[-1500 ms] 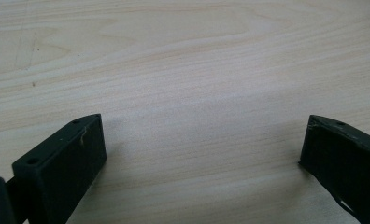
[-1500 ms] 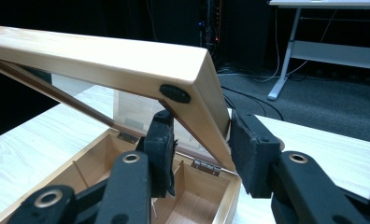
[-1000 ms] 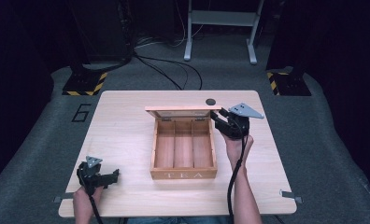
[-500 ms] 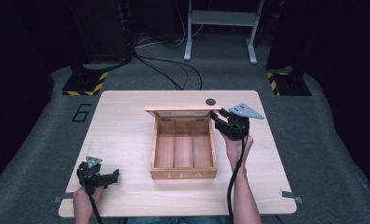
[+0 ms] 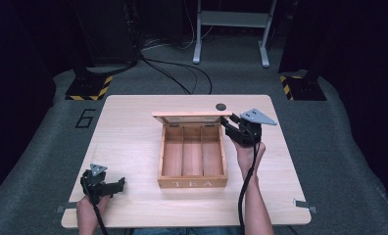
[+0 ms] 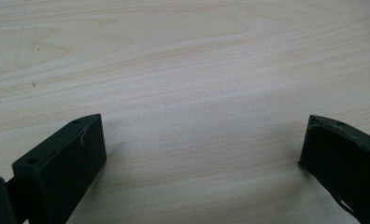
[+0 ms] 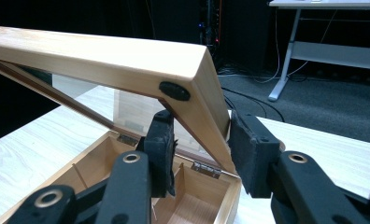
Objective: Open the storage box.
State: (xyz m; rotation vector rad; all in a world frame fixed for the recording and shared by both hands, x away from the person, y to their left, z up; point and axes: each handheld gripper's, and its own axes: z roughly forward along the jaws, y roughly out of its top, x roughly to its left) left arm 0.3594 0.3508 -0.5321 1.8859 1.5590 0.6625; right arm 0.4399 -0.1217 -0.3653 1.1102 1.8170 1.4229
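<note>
The right gripper (image 7: 199, 154) has its two black padded jaws clamped on the side rail of the pale wooden glass-paned lid (image 7: 127, 60) of the box, one pad inside the frame against the pane's edge and the other on the outer face, close to the corner that carries a small black oval bumper (image 7: 174, 91); in the high view this right gripper (image 5: 236, 128) sits at the box's two o'clock corner, the person's forearm coming up from six o'clock. Outward from there, the lid stands raised on its brass hinges (image 7: 206, 169) along the far, twelve o'clock edge of the light wooden tea box with three compartments (image 5: 192, 156), which lies at the middle of the pale wooden table (image 5: 133, 132), all three compartments looking bare. A small dark round disc (image 5: 221, 106) lies on the table just beyond the lid at twelve o'clock. Well apart, at the table's seven o'clock corner, the left gripper (image 5: 114, 185) rests with jaws spread wide over bare wood, holding nothing. The step in hand looks like swinging the lid on its hinges; whichever way it is meant to go, the next move calls for following the hinge arc gently and keeping the box from sliding
</note>
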